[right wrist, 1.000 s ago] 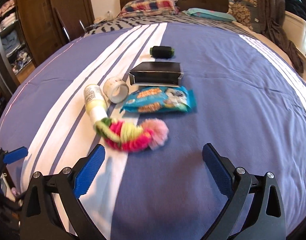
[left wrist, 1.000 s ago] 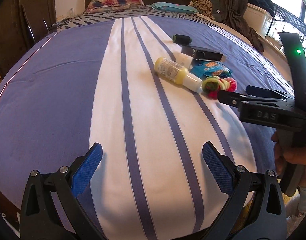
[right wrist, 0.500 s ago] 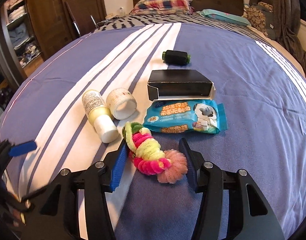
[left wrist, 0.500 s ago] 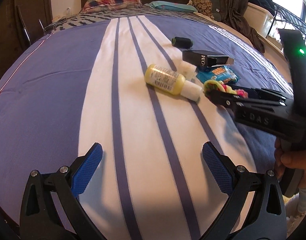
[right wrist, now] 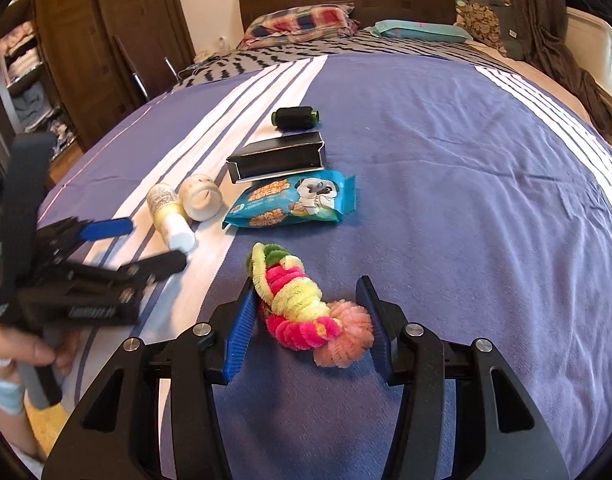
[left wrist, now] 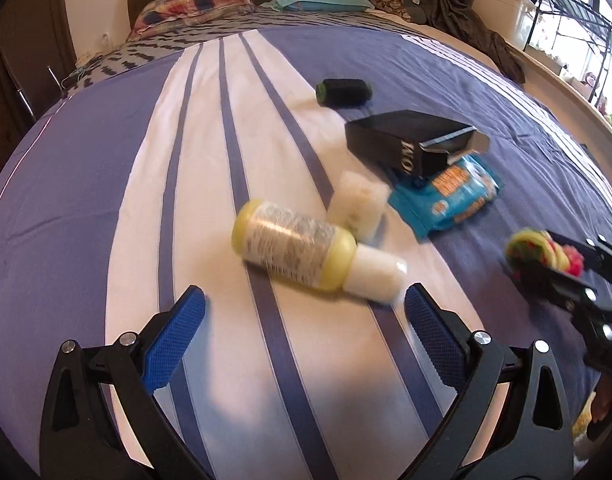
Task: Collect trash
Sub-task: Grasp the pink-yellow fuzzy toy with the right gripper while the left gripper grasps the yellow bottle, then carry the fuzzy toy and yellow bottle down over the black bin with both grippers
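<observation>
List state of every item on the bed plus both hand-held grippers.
left hand-held gripper: open, empty, just short of the bottle
right hand-held gripper: shut on fuzzy pipe-cleaner bundle
fuzzy pipe-cleaner bundle: gripped between the pads
yellow bottle: lying on its side, cap on
tape roll: beside the bottle
black box: end flap open
snack packet: lying flat
dark thread spool: on its side

The right gripper (right wrist: 310, 320) tilts down toward the bed, its jaws just drawn in and clamped on a fuzzy toy (right wrist: 302, 312); the left gripper (left wrist: 302, 320) — also angled down — stands wide apart, nothing between its blue pads (left wrist: 174, 340).
</observation>
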Tool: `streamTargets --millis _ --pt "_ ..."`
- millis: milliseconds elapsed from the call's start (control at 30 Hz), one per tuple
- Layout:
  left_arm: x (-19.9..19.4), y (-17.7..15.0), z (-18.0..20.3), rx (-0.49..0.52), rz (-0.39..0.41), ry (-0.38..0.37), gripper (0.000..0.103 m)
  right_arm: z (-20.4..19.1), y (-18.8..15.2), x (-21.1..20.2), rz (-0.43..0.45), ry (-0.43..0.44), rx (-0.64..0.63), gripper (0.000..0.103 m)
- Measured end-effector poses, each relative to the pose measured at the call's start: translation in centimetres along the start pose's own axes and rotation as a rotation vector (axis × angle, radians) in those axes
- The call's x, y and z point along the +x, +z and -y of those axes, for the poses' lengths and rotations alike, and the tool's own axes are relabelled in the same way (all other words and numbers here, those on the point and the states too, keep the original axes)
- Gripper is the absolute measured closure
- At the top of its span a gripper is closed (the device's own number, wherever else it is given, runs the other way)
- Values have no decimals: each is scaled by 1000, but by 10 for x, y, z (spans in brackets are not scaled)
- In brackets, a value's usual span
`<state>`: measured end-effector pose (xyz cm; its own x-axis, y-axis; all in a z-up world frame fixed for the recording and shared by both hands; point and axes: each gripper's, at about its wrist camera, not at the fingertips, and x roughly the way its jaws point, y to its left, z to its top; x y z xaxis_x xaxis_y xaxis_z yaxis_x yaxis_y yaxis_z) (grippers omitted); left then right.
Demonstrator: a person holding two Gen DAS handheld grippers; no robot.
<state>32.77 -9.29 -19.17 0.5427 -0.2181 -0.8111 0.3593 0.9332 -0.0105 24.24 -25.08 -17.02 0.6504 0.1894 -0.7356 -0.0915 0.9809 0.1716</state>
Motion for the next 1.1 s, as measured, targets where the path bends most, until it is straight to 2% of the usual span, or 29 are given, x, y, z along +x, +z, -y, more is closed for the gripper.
streamTargets --millis 233,267,333,367,500,667,867,1100 --pt "18 19 -3 -12 -1 -4 8 3 -2 1 9 2 18 52" --pt "19 21 -4 -15 5 -10 10 3 -2 1 10 1 18 52" --pt "21 24 -4 -18 9 -18 21 2 -1 1 9 -3 18 52" --pt "20 24 -5 -20 11 -19 23 2 -1 1 9 -4 18 52" --pt "16 20 -4 -26 15 -7 23 -1 -1 -3 13 -9 21 52" --pt "-3 -2 -2 -49 19 3 23 -10 -8 -16 29 -57 -11 52" --pt "-45 -45 1 -78 37 3 23 -21 -18 -40 50 -51 -16 52" --pt "-114 -86 7 -125 129 2 23 -43 -37 -88 109 -23 -12 52"
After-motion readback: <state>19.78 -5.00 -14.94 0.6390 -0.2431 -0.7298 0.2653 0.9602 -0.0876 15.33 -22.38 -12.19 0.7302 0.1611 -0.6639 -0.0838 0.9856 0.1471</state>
